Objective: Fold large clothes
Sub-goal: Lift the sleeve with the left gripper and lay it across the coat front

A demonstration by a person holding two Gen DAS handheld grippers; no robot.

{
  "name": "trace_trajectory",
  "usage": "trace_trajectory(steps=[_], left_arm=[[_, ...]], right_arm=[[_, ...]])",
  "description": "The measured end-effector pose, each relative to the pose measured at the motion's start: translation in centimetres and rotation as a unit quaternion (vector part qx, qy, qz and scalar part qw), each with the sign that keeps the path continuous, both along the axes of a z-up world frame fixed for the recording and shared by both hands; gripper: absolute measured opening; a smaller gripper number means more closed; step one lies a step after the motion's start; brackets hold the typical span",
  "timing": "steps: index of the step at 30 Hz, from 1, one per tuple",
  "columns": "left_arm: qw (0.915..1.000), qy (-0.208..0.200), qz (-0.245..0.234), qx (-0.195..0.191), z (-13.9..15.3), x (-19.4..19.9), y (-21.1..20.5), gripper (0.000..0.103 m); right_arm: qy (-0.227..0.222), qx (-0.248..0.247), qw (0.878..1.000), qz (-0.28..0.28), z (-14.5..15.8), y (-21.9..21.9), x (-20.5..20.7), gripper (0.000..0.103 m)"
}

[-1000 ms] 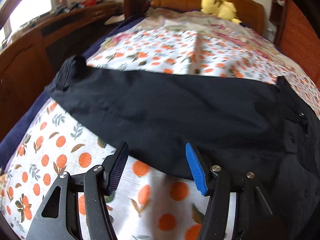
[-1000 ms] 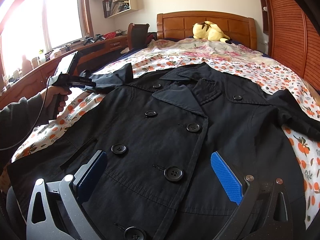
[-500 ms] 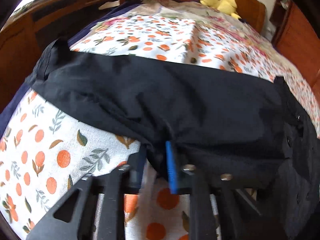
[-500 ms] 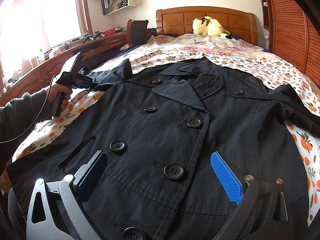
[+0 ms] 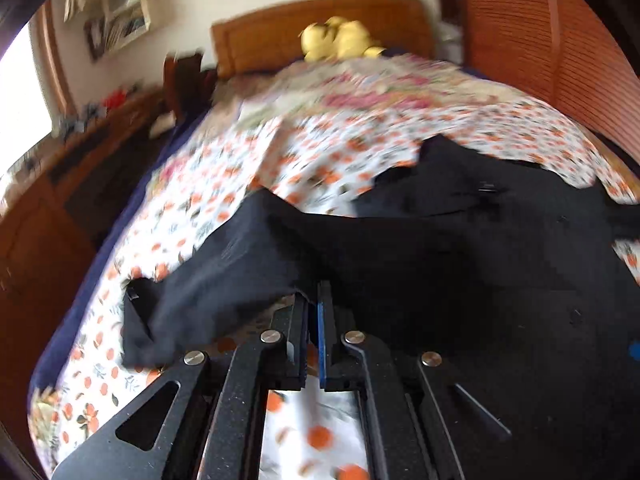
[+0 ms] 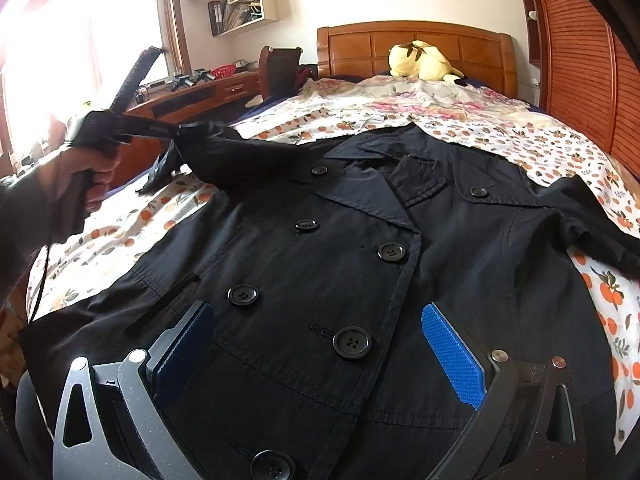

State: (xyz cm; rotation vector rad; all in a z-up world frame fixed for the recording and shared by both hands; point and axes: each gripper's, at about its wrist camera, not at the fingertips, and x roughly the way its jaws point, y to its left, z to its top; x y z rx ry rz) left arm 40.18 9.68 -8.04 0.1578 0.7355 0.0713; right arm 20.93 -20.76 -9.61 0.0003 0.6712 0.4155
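A black double-breasted coat point(image 6: 360, 264) lies face up on the orange-print bedsheet point(image 6: 120, 236), its collar toward the headboard. My left gripper point(image 5: 314, 300) is shut on the edge of the coat's left sleeve point(image 5: 248, 272), which hangs lifted off the sheet with its cuff drooping. In the right wrist view the left gripper point(image 6: 182, 130) shows at the left, held by a hand point(image 6: 92, 176), with the sleeve point(image 6: 240, 156) raised from it to the shoulder. My right gripper point(image 6: 316, 340) is open just above the coat's lower front; nothing sits between its blue pads point(image 6: 452, 356).
A yellow plush toy point(image 6: 420, 60) lies by the wooden headboard point(image 6: 412, 48). A wooden desk point(image 6: 192, 96) with clutter runs along the left under the window. A slatted wooden wardrobe point(image 6: 580, 60) stands on the right. The right sleeve point(image 6: 592, 216) lies spread toward the bed's right edge.
My left gripper went from open to shut on the sleeve's edge, then rose and swung right with the sleeve lifted off the sheet. The right gripper stayed put.
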Motion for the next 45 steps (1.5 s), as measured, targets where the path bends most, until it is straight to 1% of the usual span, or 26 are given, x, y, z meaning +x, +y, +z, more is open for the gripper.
trace_trajectory(steps=[3,6,10,11,13,14,15,16,17,18,21,23,25,29,31,33,35,37,38,39,40,41,42,43,44,45], left_arm=[[0.9999,0.004,-0.014,-0.005,-0.7,-1.8,-2.0,0.004],[0.9997,0.003,-0.022,0.011,-1.2,-2.9,-2.9,0.004],[0.9994,-0.002,-0.019,0.03,-0.5,-4.2,-2.3,0.005],[0.9995,-0.001,-0.019,0.026,-0.3,-4.7,-2.0,0.009],[0.9997,-0.003,-0.022,0.009,0.2,-5.7,-1.1,0.025],[0.9997,-0.005,-0.024,0.003,0.4,-6.1,-1.0,0.041],[0.9997,-0.008,-0.024,-0.001,0.5,-6.5,-0.9,0.052],[0.9996,-0.011,-0.025,-0.006,0.8,-7.0,-0.5,0.058],[0.9995,-0.015,-0.027,-0.012,1.0,-7.5,-0.2,0.076],[0.9992,-0.021,-0.028,-0.019,1.3,-8.1,0.4,0.085],[0.9993,-0.03,-0.015,-0.015,1.5,-8.2,1.7,0.085],[0.9994,-0.032,0.005,-0.011,1.1,-7.6,3.1,0.085],[0.9991,-0.024,0.016,-0.031,0.2,-6.0,5.2,0.085],[0.9976,-0.009,0.057,-0.039,-2.4,-2.6,9.3,0.085],[0.9955,0.0,0.079,-0.052,-3.7,-1.3,11.5,0.085],[0.9931,0.01,0.105,-0.052,-5.2,-0.4,13.7,0.085],[0.9893,0.028,0.13,-0.06,-6.7,0.6,15.8,0.085],[0.984,0.05,0.144,-0.092,-8.2,1.4,17.8,0.085],[0.9824,0.054,0.145,-0.104,-8.5,1.6,18.3,0.085],[0.9814,0.055,0.144,-0.114,-8.7,1.8,18.9,0.081],[0.981,0.054,0.142,-0.121,-8.8,2.0,19.2,0.074],[0.9808,0.055,0.139,-0.125,-8.8,2.2,19.4,0.052],[0.9804,0.063,0.14,-0.123,-8.9,2.5,19.4,0.036],[0.981,0.067,0.138,-0.118,-8.9,2.5,19.1,0.033],[0.9822,0.066,0.134,-0.113,-8.8,2.6,18.8,0.017],[0.9843,0.067,0.131,-0.098,-8.6,2.7,18.2,0.007]], right_arm=[[-0.005,-0.003,1.0,0.002,0.0,0.2,-0.1,0.103],[-0.01,-0.006,1.0,0.003,0.0,0.4,-0.3,0.103],[-0.008,-0.011,1.0,0.006,-0.1,0.5,-0.1,0.103],[-0.007,-0.011,1.0,0.006,-0.1,0.5,0.1,0.103],[-0.006,-0.01,1.0,0.006,0.0,0.5,0.1,0.103],[-0.006,-0.01,1.0,0.006,0.0,0.4,0.1,0.103],[-0.006,-0.009,1.0,0.006,0.0,0.4,0.1,0.103],[-0.005,-0.009,1.0,0.006,0.0,0.4,0.2,0.103],[-0.005,-0.009,1.0,0.006,0.0,0.4,0.2,0.103],[-0.005,-0.01,1.0,0.006,0.0,0.5,0.2,0.103],[-0.004,-0.009,1.0,0.006,0.0,0.4,0.2,0.103],[-0.004,-0.01,1.0,0.005,0.0,0.5,0.2,0.103],[-0.003,-0.012,1.0,0.005,-0.1,0.6,0.2,0.103],[-0.005,-0.019,1.0,0.004,0.0,0.8,0.2,0.103],[-0.005,-0.022,1.0,0.004,-0.1,0.9,0.2,0.103],[-0.004,-0.024,1.0,0.005,-0.1,1.0,0.3,0.103],[-0.001,-0.025,1.0,0.006,-0.2,0.9,0.4,0.103],[0.001,-0.025,1.0,0.007,-0.2,0.9,0.6,0.103],[0.002,-0.026,1.0,0.008,-0.2,0.9,0.6,0.103],[0.003,-0.026,1.0,0.008,-0.3,0.9,0.6,0.103],[0.003,-0.026,1.0,0.008,-0.2,0.9,0.6,0.103],[0.003,-0.026,1.0,0.008,-0.2,0.9,0.7,0.103],[0.003,-0.026,1.0,0.008,-0.2,0.8,0.7,0.103],[0.003,-0.026,1.0,0.008,-0.2,0.9,0.7,0.103],[0.003,-0.027,1.0,0.008,-0.2,0.8,0.6,0.103],[0.003,-0.027,1.0,0.008,-0.2,0.8,0.6,0.103]])
